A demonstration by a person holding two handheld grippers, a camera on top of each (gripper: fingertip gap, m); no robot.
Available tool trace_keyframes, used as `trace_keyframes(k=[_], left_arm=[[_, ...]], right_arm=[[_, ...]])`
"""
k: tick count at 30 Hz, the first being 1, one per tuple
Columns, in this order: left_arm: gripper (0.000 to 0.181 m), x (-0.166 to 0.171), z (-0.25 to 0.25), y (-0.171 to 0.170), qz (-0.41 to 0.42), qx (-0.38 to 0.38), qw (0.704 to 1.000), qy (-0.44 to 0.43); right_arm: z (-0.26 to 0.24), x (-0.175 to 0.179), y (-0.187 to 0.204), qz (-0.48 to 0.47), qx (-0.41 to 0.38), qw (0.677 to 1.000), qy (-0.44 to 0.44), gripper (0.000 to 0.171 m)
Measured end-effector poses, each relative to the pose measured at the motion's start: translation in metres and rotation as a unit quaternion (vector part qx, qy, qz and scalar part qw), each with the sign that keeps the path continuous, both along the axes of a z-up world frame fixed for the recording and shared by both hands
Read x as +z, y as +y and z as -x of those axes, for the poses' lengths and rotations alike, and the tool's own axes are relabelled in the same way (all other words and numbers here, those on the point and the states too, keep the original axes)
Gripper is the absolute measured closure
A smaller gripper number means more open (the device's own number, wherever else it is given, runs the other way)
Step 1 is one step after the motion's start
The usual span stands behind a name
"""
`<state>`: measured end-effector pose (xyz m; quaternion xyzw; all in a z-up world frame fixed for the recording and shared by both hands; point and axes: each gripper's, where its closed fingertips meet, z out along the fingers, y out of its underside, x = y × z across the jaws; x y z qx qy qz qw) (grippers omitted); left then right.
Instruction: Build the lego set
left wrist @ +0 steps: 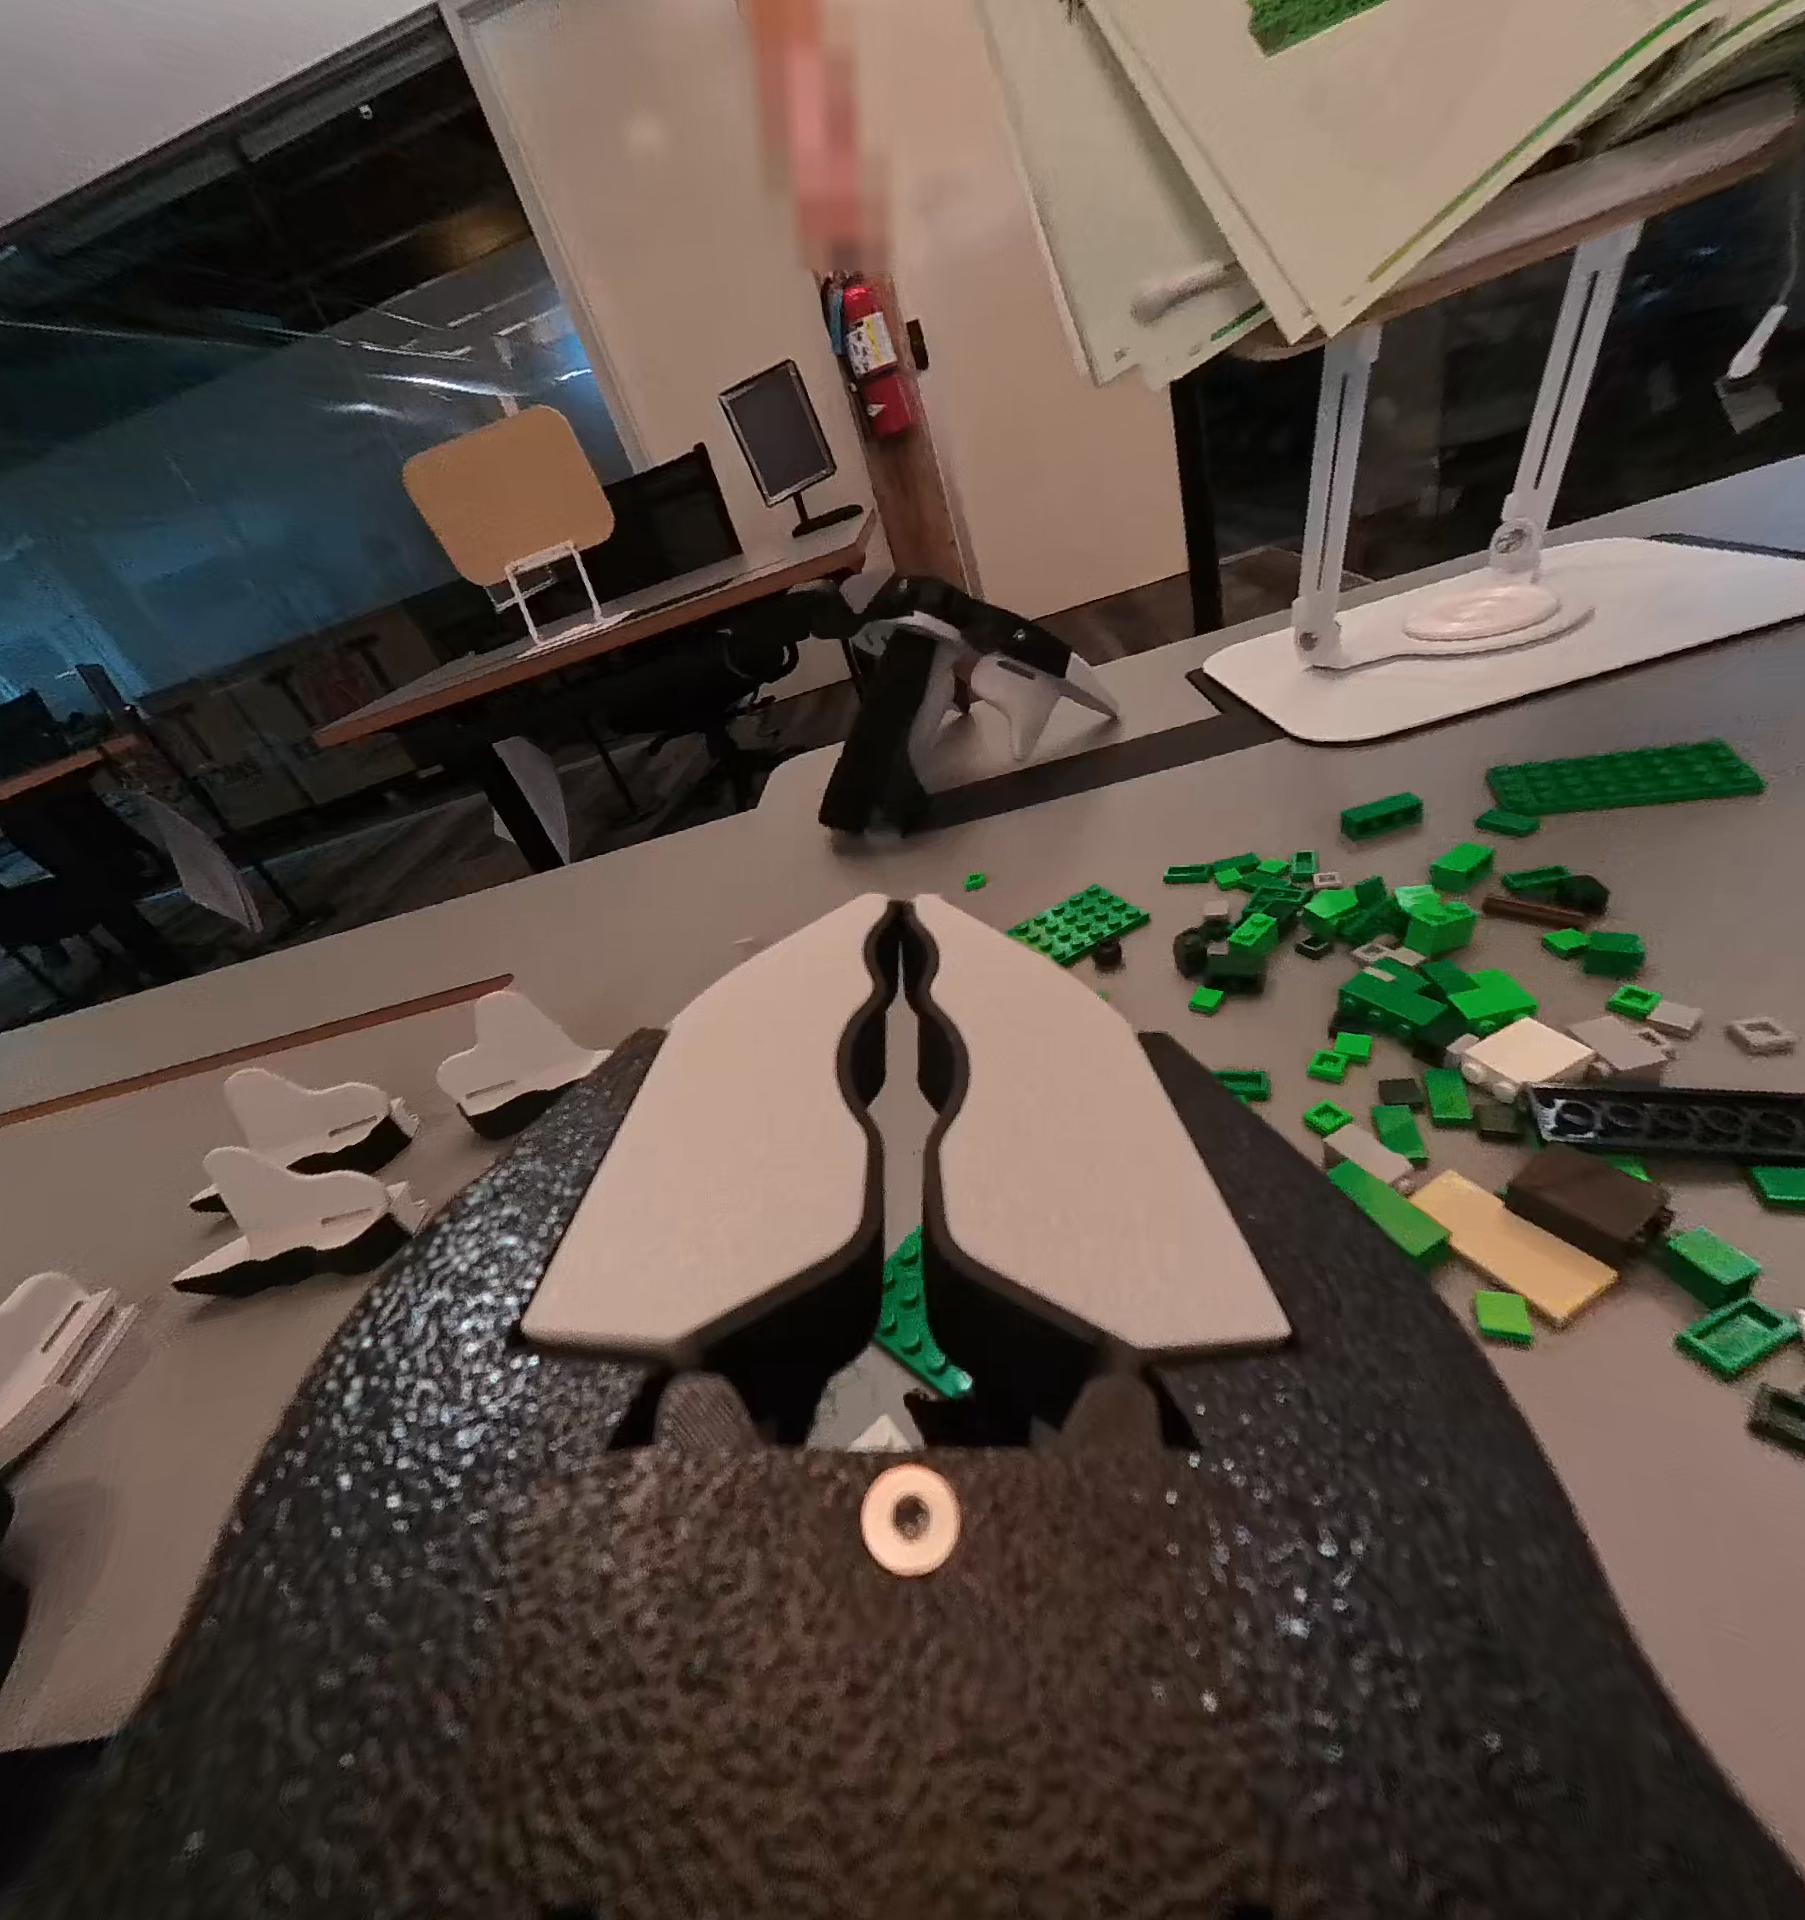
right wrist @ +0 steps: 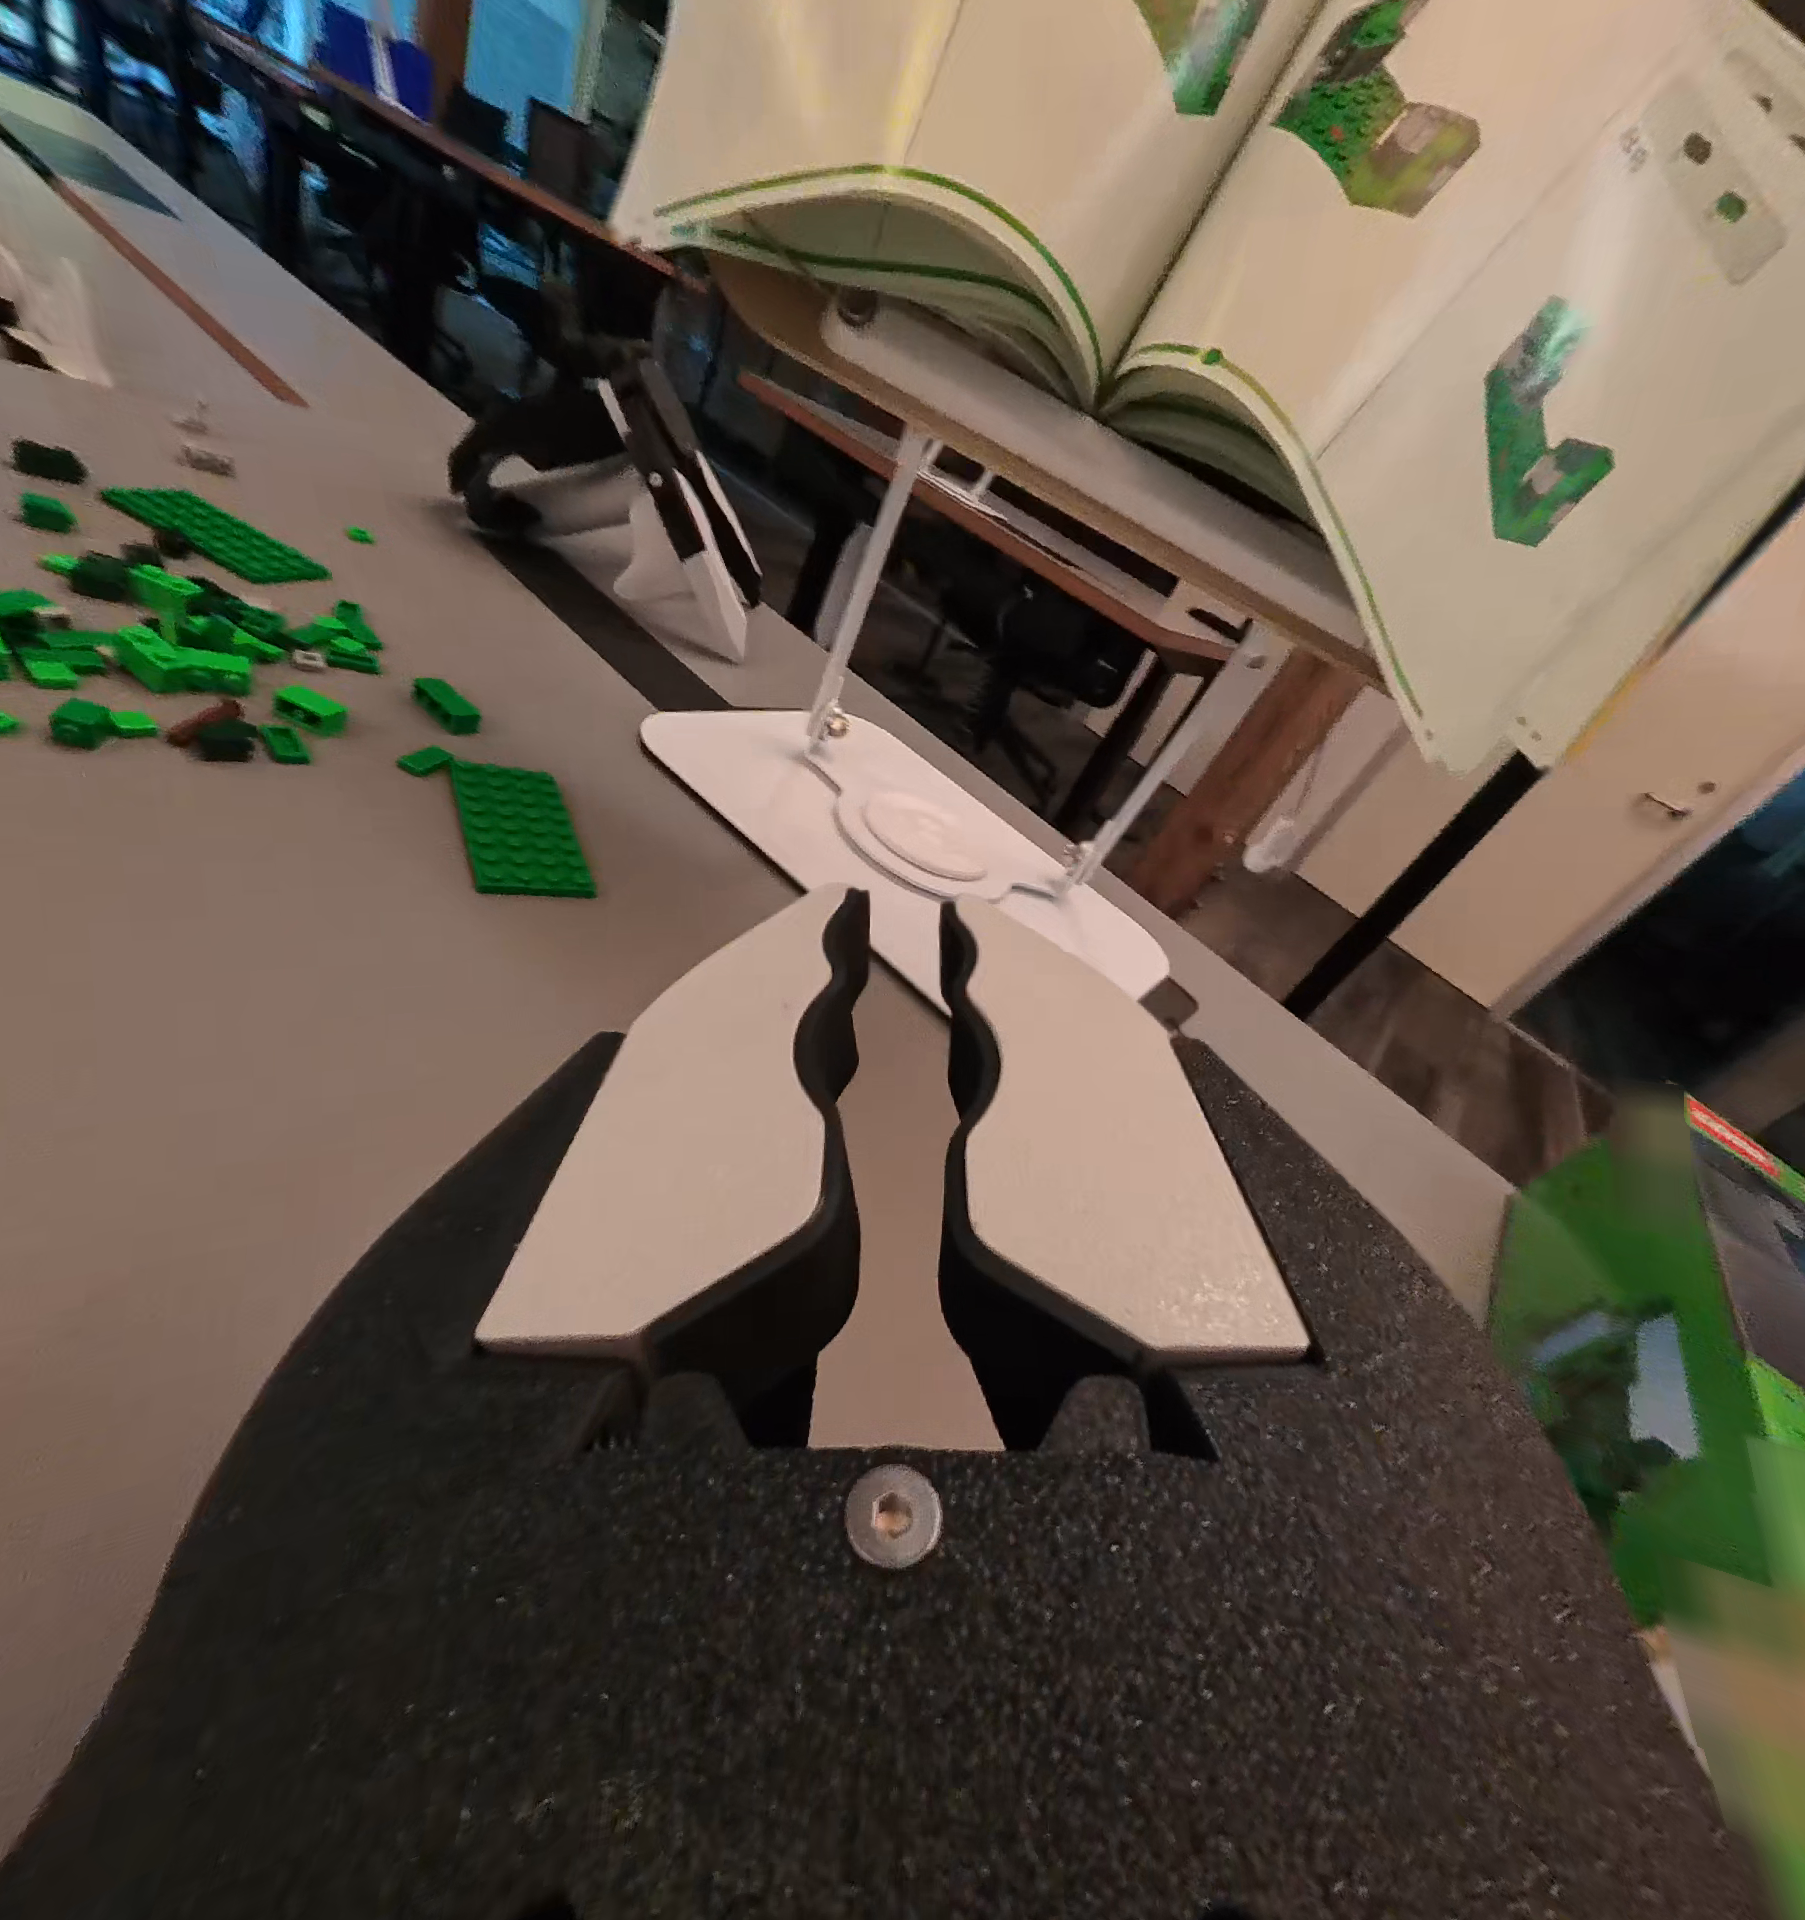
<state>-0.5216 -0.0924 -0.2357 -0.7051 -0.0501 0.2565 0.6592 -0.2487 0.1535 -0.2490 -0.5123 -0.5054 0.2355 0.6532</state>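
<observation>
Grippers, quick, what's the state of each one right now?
Left gripper: closed, fingertips nearly touching, holding nothing visible.
Right gripper: open, empty, over bare table.

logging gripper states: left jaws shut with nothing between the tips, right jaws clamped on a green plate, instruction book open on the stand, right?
Not quite. The right gripper holds nothing: its jaws stand apart with only bare table between them, as the right wrist view shows. The left gripper is shut with nothing at its tips, and the instruction book lies open on the stand.

Both grippers [left wrist: 903, 914] [right wrist: 903, 904]: pale grey wavy-edged jaws, speckled black bodies, one silver screw each.
</observation>
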Motion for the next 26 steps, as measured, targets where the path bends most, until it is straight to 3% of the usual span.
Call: trace_keyframes(k=[11,17,26], left_arm=[[0.181,-0.008,-0.002,0.004,0.021,-0.004,1.0,-0.003],[0.181,0.006,-0.006,-0.002,-0.015,-0.007,1.0,0.024],[0.181,0.003,0.002,-0.006,-0.021,0.0,1.0,0.005]], right_arm=[[0.006,0.002,-0.02,-0.022,0.042,0.999,0.012,0.162],[0.005,0.002,-0.025,-0.029,0.049,0.998,0.019,0.163],[0.006,0.001,-0.032,-0.035,0.071,0.997,0.017,0.163]])
